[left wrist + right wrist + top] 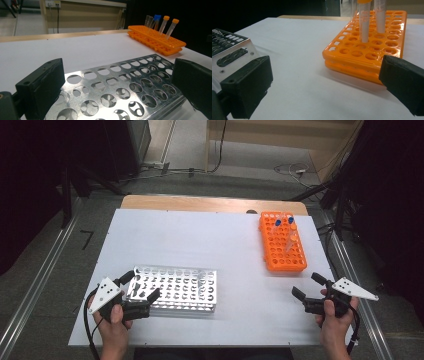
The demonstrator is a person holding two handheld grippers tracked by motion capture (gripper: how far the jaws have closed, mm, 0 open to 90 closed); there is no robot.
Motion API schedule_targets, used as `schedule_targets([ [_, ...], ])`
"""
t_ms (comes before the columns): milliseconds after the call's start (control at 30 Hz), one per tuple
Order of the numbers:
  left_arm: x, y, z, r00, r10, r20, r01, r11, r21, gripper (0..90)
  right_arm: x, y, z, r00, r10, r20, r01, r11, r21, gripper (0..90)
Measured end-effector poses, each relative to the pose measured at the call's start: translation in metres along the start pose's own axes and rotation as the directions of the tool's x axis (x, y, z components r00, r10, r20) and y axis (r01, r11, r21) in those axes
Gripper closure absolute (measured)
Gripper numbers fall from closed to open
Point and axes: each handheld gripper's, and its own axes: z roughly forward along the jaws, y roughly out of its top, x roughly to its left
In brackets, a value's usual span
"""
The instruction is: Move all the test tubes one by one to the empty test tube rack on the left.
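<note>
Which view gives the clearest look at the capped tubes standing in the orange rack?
The left gripper view: the capped tubes stand whole there, blue and orange caps visible, in the orange rack. The high view shows them small from above, at the rack's far end. The right gripper view is closest but cuts off their tops.

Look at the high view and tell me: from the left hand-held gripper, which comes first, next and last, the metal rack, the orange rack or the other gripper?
1. Metal tube rack: under the open left hand-held gripper, near left.
2. Right hand-held gripper: across the table, near right, open.
3. Orange tube rack: far right, holding capped tubes.
</note>
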Motion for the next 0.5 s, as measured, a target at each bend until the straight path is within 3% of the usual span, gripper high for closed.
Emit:
schedule_targets([
  [400, -0.006, 0.003, 0.001, 0.9999, 0.016, 0.006, -0.016, 0.9999, -0.001, 0.0, -0.001, 0.013, 0.007, 0.9999, 0.012, 0.004, -0.012, 1.0, 0.011, 3.0],
  [500, -0.007, 0.004, 0.0, 0.9999, 0.016, 0.0, -0.016, 0.9999, -0.003, 0.0, -0.004, 0.025, 0.015, 0.9987, -0.005, 0.05, 0.004, 0.999, 0.032, 8.0],
])
